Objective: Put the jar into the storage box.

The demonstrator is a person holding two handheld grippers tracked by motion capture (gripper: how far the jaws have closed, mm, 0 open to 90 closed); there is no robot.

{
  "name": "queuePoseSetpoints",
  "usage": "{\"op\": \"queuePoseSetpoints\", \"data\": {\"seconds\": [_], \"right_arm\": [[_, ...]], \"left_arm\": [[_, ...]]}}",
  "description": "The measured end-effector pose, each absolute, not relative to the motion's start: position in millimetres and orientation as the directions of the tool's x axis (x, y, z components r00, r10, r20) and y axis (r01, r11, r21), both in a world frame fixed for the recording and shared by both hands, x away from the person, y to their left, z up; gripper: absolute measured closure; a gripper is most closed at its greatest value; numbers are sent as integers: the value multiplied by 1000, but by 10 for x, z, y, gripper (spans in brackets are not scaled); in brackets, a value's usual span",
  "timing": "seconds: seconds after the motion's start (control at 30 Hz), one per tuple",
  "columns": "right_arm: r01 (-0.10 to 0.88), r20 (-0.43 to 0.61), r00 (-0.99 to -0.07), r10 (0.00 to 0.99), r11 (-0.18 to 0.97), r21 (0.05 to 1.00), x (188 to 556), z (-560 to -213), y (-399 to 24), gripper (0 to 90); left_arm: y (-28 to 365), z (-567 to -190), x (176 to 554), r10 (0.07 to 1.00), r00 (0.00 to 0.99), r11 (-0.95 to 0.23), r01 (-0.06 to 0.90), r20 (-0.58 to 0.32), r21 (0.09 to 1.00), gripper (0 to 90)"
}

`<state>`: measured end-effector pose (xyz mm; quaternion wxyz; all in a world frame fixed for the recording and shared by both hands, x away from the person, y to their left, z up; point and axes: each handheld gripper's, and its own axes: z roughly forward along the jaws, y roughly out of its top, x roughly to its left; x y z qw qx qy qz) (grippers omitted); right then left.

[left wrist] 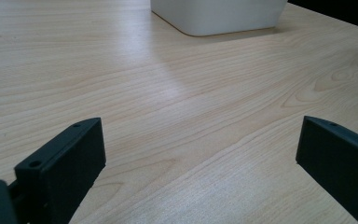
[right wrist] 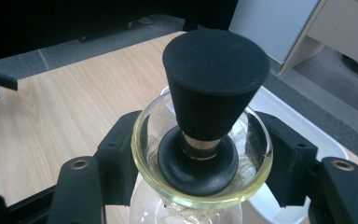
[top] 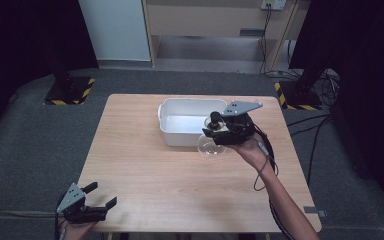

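Note:
My right gripper [top: 219,131] is shut on the neck of a clear glass flask [top: 211,146] with a black cone-shaped stopper [top: 214,118], held in the air at the near right corner of the white tub [top: 172,109]. In the right gripper view the black stopper [right wrist: 214,88] sits in the flask's wide glass mouth [right wrist: 144,140], and both jaws press on the glass from either side. My left gripper [top: 101,196] rests at the table's front left corner, open, with only bare wood between its fingertips [left wrist: 65,163].
The wooden table [top: 145,170] is bare between the two hands. The white tub [left wrist: 214,16] stands beyond the left gripper. Past the far edge stand black stands with yellow-black bases [top: 70,92] and a pale cabinet [top: 210,30]. Cables [top: 310,125] trail on the floor at the right.

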<state>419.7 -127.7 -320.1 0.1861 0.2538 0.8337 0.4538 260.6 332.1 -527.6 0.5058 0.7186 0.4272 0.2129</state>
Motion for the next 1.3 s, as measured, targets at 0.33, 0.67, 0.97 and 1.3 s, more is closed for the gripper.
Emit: {"op": "queuePoseSetpoints", "data": {"seconds": [0.33, 0.67, 0.97, 1.3], "right_arm": [[262, -85, -791, 605, 462, 848, 4463, -3009, -1040, 369], [297, -69, -765, 640, 447, 844, 4800, -2974, -867, 369], [337, -57, -717, 695, 417, 844, 5124, -3087, -791, 369], [375, -65, -651, 756, 395, 839, 5429, -3439, -715, 369]], "left_arm": [[3323, -5272, 2599, 829, 546, -124, 394, -123, 911, 0], [3330, -5274, 2597, 829, 545, -121, 394, -126, 911, 1], [3332, -5279, 2598, 832, 541, -120, 398, -127, 910, 1], [3321, -5279, 2603, 831, 543, -124, 395, -123, 910, 3]]}}
